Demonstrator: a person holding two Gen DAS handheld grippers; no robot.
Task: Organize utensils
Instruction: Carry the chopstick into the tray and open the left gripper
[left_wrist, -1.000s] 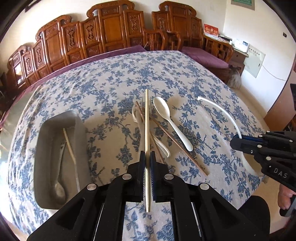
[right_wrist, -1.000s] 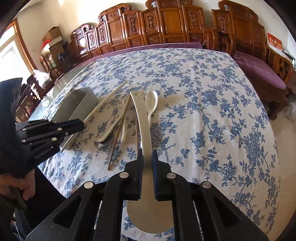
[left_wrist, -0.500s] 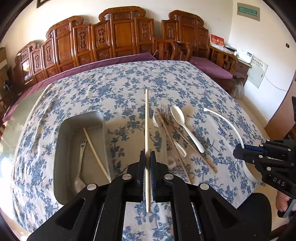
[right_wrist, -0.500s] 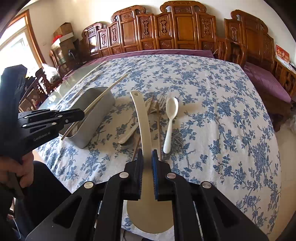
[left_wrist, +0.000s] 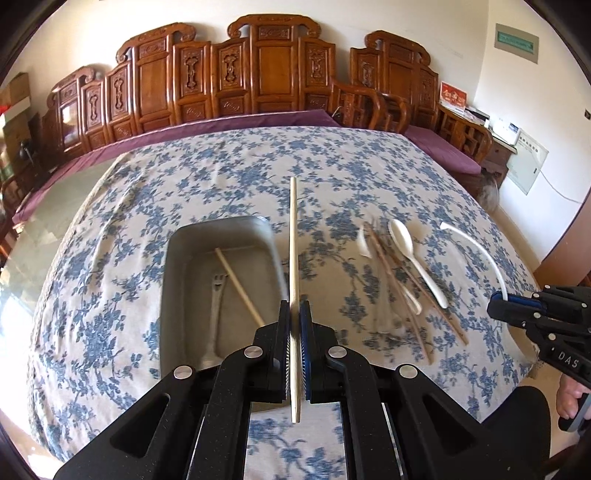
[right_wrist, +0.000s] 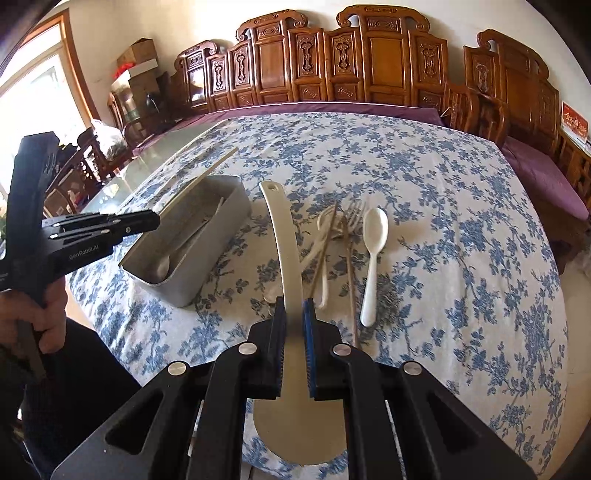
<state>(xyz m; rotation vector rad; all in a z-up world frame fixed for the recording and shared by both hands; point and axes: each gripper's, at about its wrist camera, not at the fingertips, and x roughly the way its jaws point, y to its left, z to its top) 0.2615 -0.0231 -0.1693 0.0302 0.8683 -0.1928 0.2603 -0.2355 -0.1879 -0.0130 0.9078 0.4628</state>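
Observation:
My left gripper (left_wrist: 294, 308) is shut on a pale wooden chopstick (left_wrist: 293, 236), held above the right rim of the grey metal tray (left_wrist: 177, 295). The tray holds a chopstick (left_wrist: 240, 286) and a metal fork (left_wrist: 216, 295). My right gripper (right_wrist: 294, 306) is shut on a cream rice paddle (right_wrist: 282, 236), held above the table's near edge. A white spoon (right_wrist: 373, 251), a metal fork (right_wrist: 352, 214), brown chopsticks (right_wrist: 325, 251) and a pale utensil lie loose on the cloth right of the tray (right_wrist: 221, 225). The left gripper (right_wrist: 147, 221) shows at the left of the right wrist view.
The table wears a blue floral cloth (left_wrist: 221, 184). Carved wooden chairs (left_wrist: 258, 74) line its far side, with purple cushions. A person's hand (right_wrist: 44, 314) and dark lap sit at the near edge. Glass tabletop shows at the left.
My left gripper has swung left with the chopstick, from over the loose utensils to over the tray's right rim. My right gripper has pulled back with the paddle.

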